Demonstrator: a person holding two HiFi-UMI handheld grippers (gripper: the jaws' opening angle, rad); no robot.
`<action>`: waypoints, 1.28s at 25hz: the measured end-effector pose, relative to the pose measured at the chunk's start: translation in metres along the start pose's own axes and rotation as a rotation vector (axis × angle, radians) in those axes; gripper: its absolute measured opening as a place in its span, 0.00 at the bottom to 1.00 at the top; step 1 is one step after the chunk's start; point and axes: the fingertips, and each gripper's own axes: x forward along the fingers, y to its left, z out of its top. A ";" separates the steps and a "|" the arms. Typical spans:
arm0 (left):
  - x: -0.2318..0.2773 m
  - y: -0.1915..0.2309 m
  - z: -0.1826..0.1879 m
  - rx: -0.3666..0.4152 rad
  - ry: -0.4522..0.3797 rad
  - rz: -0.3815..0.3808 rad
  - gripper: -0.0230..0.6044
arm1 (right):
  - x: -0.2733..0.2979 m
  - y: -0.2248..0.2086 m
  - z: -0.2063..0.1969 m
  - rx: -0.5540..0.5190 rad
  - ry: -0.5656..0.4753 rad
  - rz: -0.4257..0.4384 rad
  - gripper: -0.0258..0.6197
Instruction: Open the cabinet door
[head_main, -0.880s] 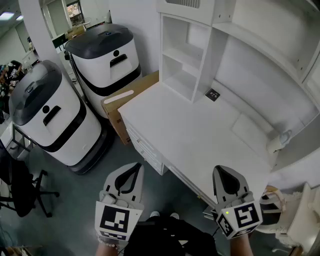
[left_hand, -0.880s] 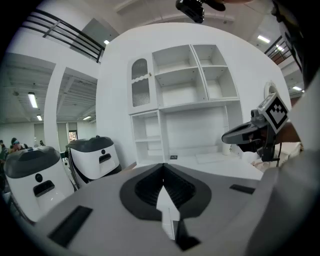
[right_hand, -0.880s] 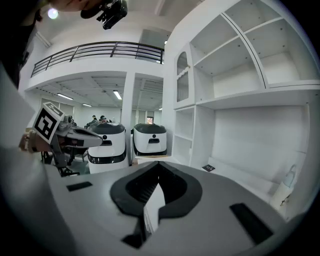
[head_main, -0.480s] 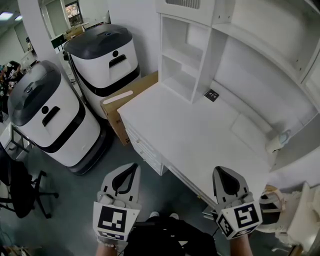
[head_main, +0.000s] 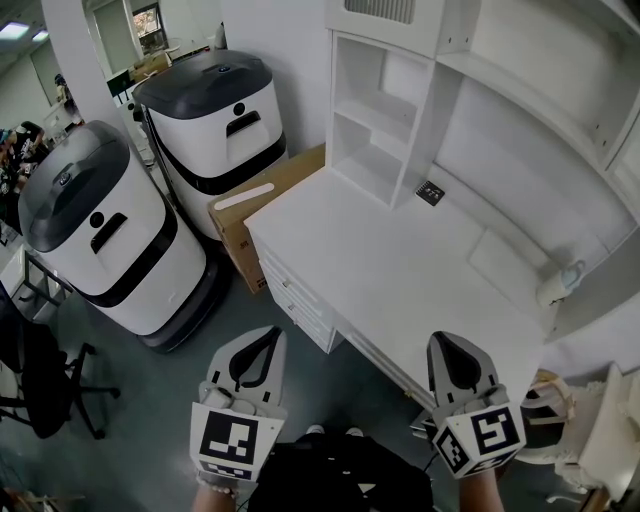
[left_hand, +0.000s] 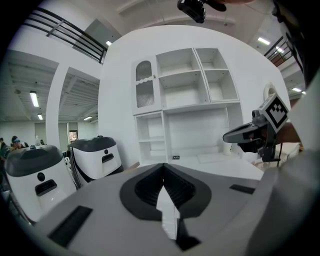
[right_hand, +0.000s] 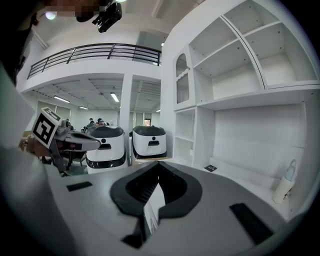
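Left gripper (head_main: 268, 336): jaws pressed together, nothing between them, held low in front of the white desk (head_main: 400, 270). Right gripper (head_main: 447, 342): jaws likewise together, empty. Cabinet door (left_hand: 145, 85): arched, slatted, closed, at the upper left of the shelf unit (left_hand: 186, 92), well apart from both grippers.

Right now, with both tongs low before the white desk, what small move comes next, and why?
Probably raise the right tongs forward towards the white arched slatted cabinet door high on the white shelf unit: the door looks closed, and both right and left tongs are shut, empty and well short of it.
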 end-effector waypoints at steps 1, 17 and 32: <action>-0.001 0.002 0.000 0.001 -0.003 -0.003 0.03 | 0.001 0.003 0.000 0.002 -0.003 -0.002 0.04; -0.018 0.019 -0.027 0.028 -0.025 -0.060 0.03 | 0.016 0.050 -0.019 -0.002 0.012 -0.036 0.04; 0.014 0.030 -0.008 0.033 -0.067 -0.072 0.03 | 0.035 0.036 0.002 -0.027 -0.012 -0.055 0.04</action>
